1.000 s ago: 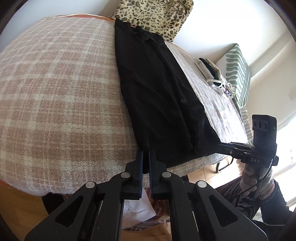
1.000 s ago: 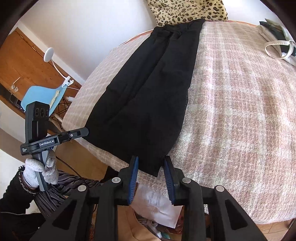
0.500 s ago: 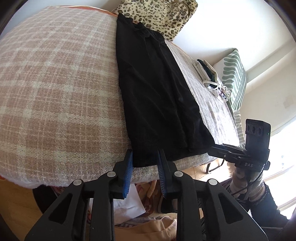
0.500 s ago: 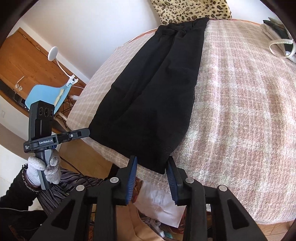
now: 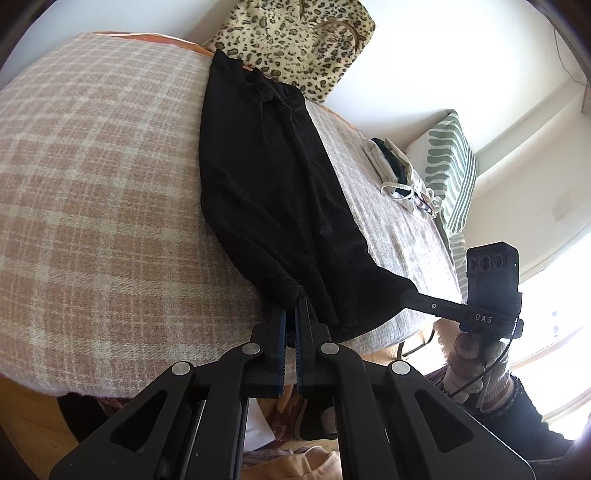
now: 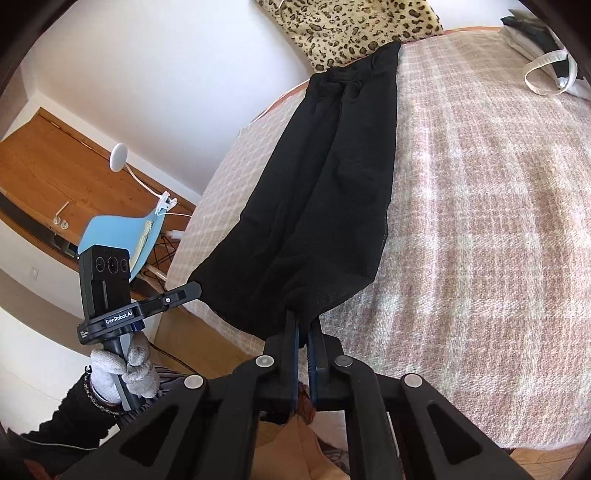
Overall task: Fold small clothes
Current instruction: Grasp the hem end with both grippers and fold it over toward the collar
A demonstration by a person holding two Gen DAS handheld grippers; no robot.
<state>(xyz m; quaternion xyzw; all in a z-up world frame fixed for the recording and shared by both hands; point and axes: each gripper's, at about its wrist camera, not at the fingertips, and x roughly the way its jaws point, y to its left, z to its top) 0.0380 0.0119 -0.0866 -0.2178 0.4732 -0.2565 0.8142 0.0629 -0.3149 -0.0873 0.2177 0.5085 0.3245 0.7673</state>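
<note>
The black garment (image 5: pixel 266 192) lay lengthwise across the plaid blanket (image 5: pixel 92 184), its hem at the near edge. The left gripper (image 5: pixel 290 295) and right gripper (image 6: pixel 303 317) were each clenched on a hem corner. Risk: thin fabric could slip free if lifted unevenly.

Left wrist view: mounted behind the left gripper (image 5: pixel 290 306), close over the near edge of the pink-and-cream plaid blanket (image 5: pixel 92 192), angled downward and facing the far wall. The right gripper (image 5: pixel 408 295) enters at its right margin.

Right wrist view: same mounting behind the right gripper (image 6: pixel 302 323), same low, near stance and heading; the left gripper (image 6: pixel 194 288) enters at its left.

Shared ground: the long black garment (image 5: pixel 273 192) (image 6: pixel 332 177), the blanket (image 6: pixel 480 221), and the leopard-print cushion (image 5: pixel 295 33) (image 6: pixel 354 26).
</note>
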